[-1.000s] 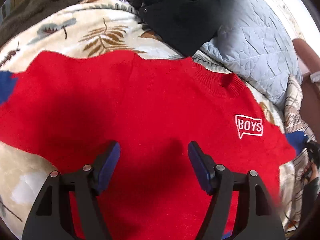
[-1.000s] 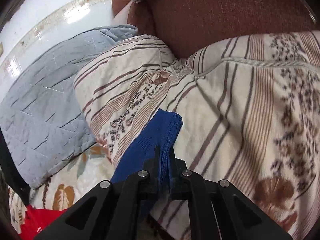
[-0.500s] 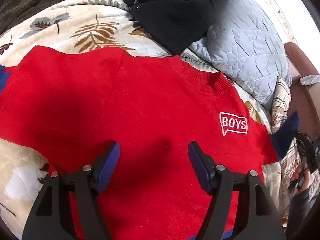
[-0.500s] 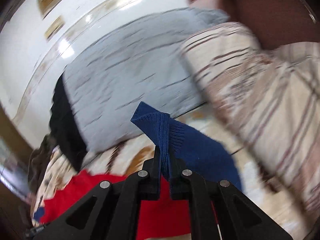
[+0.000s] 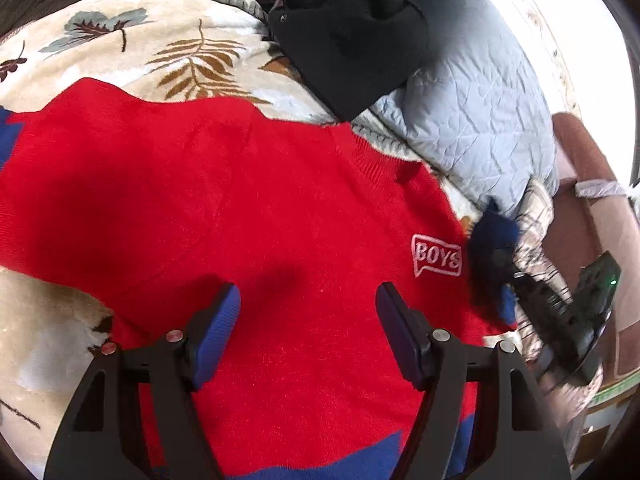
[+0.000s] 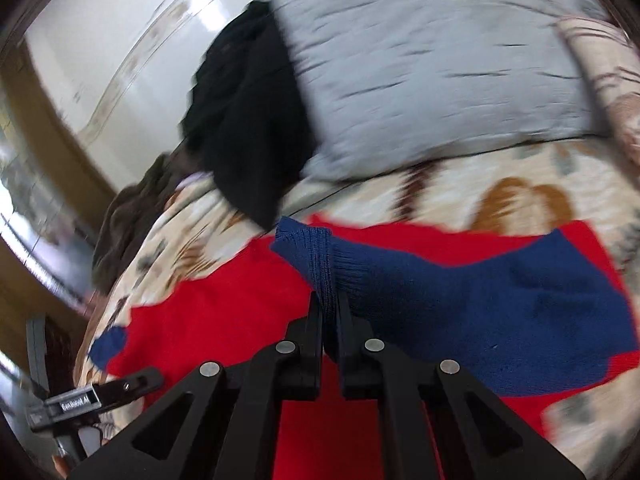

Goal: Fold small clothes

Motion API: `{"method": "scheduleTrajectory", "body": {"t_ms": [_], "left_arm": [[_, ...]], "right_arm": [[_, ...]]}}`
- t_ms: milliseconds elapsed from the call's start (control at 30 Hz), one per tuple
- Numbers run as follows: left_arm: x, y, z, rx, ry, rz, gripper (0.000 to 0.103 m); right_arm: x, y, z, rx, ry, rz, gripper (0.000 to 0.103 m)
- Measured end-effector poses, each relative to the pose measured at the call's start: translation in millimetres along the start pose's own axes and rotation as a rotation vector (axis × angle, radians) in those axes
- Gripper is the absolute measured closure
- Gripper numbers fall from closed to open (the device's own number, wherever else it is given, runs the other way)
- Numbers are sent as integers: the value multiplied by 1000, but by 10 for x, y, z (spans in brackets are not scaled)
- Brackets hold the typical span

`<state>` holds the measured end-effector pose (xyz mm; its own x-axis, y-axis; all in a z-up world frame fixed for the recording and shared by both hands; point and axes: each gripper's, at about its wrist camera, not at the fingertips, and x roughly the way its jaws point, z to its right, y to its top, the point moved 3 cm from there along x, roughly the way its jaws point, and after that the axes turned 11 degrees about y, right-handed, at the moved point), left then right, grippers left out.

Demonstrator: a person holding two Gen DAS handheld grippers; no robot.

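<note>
Red sweater [image 5: 248, 208] lay spread flat on the leaf-print blanket [image 5: 132, 40]. Its blue cuff [image 6: 320, 264] was pinched in the right gripper [image 6: 330, 312], lifted over the red body. The left gripper [image 5: 308, 320] hovered spread above the sweater, holding nothing.

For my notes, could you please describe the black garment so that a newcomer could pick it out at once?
Start from the bed with the leaf-print blanket and the red sweater spread flat on it. Beyond the sweater's collar lies a pale grey quilted pillow. The black garment is crumpled against that pillow's edge, the only black, bunched-up item beside them.
</note>
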<state>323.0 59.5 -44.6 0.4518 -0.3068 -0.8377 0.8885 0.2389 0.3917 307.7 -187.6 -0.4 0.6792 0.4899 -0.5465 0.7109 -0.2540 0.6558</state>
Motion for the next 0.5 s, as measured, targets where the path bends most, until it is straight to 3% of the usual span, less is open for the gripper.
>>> {"method": "scheduleTrajectory", "body": {"t_ms": [233, 400, 500], "left_arm": [[-151, 71, -147, -52, -74, 12, 33], [-124, 81, -202, -80, -111, -9, 33], [-32, 36, -159, -72, -129, -51, 33]], "right_arm": [[557, -348, -744, -50, 101, -96, 97], [855, -711, -833, -18, 103, -255, 89], [640, -739, -782, -7, 130, -238, 81]]}}
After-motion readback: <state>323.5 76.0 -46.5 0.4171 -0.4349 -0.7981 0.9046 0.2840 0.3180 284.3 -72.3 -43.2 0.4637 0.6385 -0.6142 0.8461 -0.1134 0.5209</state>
